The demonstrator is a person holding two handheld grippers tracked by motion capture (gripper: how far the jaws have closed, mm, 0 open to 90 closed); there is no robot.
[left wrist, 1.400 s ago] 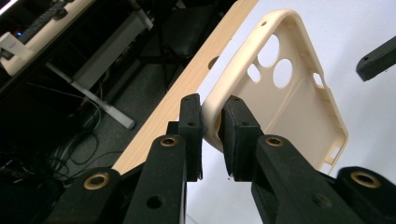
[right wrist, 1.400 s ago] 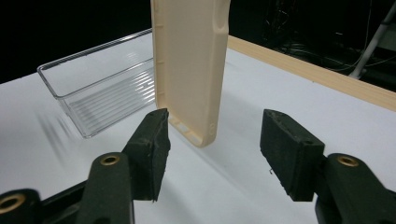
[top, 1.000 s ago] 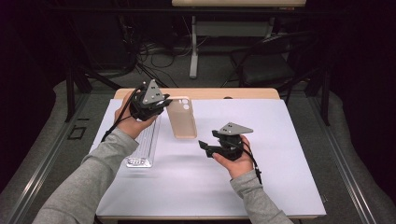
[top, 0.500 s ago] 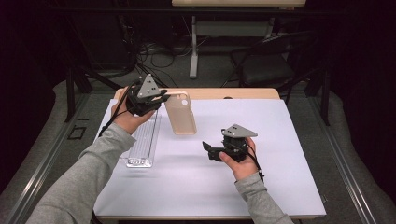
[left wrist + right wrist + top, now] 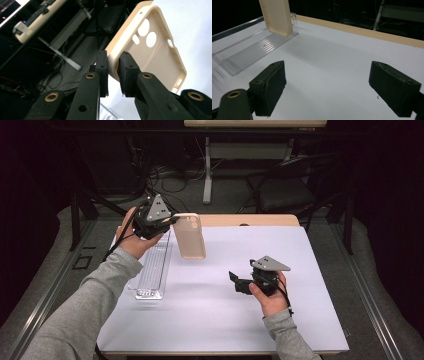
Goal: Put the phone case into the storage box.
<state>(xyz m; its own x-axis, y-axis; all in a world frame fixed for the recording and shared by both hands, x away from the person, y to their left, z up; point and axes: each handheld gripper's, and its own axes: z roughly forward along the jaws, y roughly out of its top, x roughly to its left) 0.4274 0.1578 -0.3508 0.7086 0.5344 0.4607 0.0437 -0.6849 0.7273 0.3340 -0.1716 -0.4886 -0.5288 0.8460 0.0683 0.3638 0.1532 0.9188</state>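
Observation:
A beige phone case (image 5: 191, 236) hangs upright above the far left of the white table top (image 5: 225, 320). My left gripper (image 5: 172, 220) is shut on its upper edge. The left gripper view has the black pads (image 5: 127, 72) pinching the rim of the case (image 5: 155, 50), whose camera cutouts face me. My right gripper (image 5: 234, 281) hovers low over the middle right of the table, pointing left. It stands open, its jaws (image 5: 329, 82) have just been opening, and nothing lies between them. Ahead of it, the case (image 5: 277, 16) hangs at the upper left.
A clear ribbed plastic tray (image 5: 152, 270) lies along the left side of the table, just under and left of the case, and appears as the tray (image 5: 249, 55) in the right gripper view. A wooden strip (image 5: 250, 220) borders the far edge. Cables and chair legs lie beyond.
My right gripper has drifted to the right and its jaws have spread wider. The left gripper and the case have shifted slightly toward the far edge.

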